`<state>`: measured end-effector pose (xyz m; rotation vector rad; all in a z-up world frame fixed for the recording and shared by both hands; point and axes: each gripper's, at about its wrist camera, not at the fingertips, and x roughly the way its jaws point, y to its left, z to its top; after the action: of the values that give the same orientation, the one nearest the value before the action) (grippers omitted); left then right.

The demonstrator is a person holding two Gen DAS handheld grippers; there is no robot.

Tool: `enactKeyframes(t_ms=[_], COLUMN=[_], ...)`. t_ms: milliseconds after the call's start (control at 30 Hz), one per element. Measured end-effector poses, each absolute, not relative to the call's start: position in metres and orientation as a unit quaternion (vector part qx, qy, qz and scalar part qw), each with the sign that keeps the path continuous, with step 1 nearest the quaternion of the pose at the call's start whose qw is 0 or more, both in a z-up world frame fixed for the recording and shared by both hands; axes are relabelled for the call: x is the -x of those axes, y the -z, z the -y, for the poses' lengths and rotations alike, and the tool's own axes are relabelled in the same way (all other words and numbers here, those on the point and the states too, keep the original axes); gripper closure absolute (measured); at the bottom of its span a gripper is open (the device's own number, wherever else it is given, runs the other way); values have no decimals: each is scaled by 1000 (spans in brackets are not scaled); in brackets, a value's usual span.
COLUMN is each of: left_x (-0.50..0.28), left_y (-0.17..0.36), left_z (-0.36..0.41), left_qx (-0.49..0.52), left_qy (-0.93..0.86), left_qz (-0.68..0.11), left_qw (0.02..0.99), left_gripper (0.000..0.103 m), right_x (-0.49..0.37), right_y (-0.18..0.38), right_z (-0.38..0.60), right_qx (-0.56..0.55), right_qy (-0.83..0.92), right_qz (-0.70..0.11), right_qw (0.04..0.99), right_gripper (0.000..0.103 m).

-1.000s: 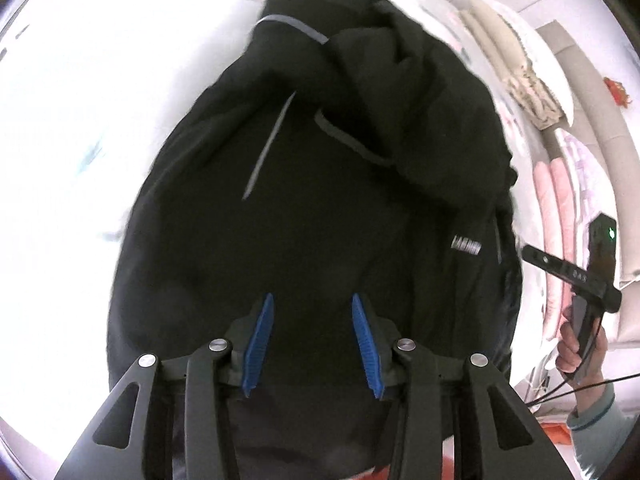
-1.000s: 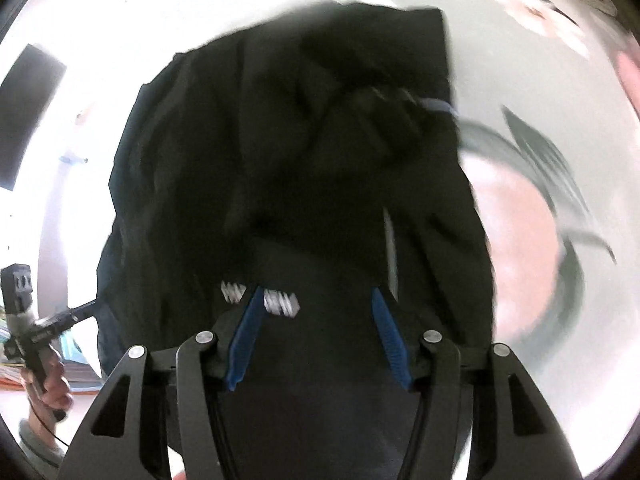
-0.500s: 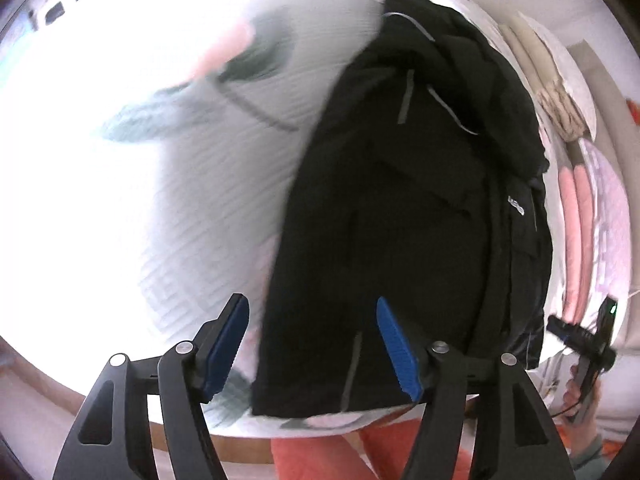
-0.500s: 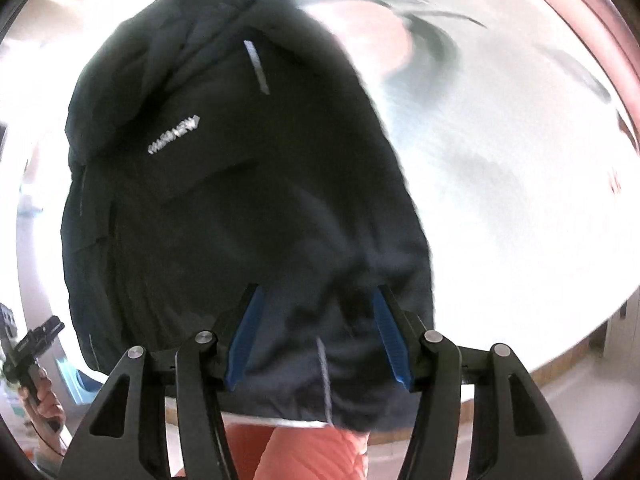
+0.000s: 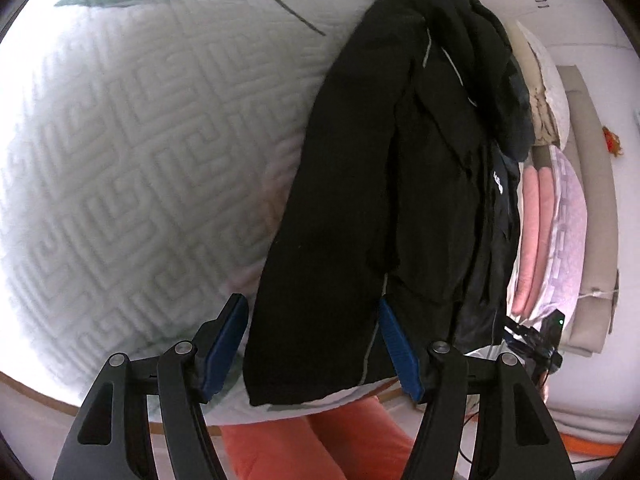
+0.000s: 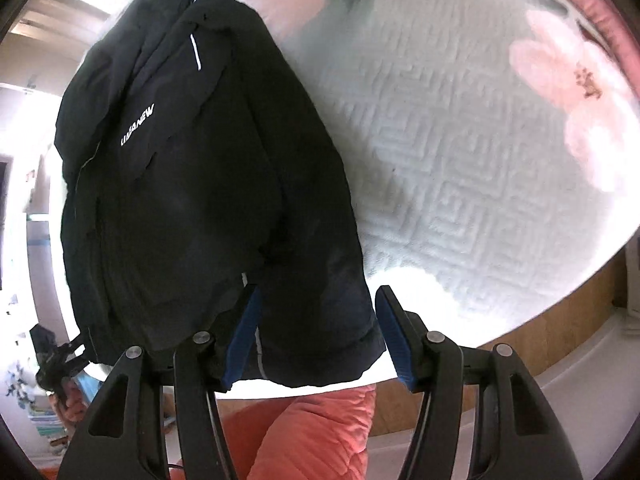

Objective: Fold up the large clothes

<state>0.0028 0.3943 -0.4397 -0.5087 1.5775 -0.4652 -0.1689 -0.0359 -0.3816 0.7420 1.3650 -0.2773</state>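
I see the black jacket [image 5: 380,200] lying folded lengthwise on the bed [image 5: 140,140]; my left claw [image 5: 314,350] and right claw [image 6: 316,334] hover wide, empty.

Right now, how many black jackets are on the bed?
1. The black jacket lies lengthwise on the patterned bed, its hem at the near edge. Anything tucked underneath it cannot be seen.
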Motion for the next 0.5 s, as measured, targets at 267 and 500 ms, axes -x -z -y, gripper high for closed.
enactKeyframes(t_ms=[267,500], left_x=[-17,-9], left_y=[440,421], left_z=[-389,-373], left_qx=[242,260], left_qy=[222,313], left_qz=[-686,-660], left_qw=[649,631], left_gripper=[34,34], right_x=[167,161], right_y=[410,398], right_z=[47,26], right_qx=[-361,-340], right_qy=[119,33], right_qz=[-601,-604], right_qw=[703,720], right_gripper=[36,48])
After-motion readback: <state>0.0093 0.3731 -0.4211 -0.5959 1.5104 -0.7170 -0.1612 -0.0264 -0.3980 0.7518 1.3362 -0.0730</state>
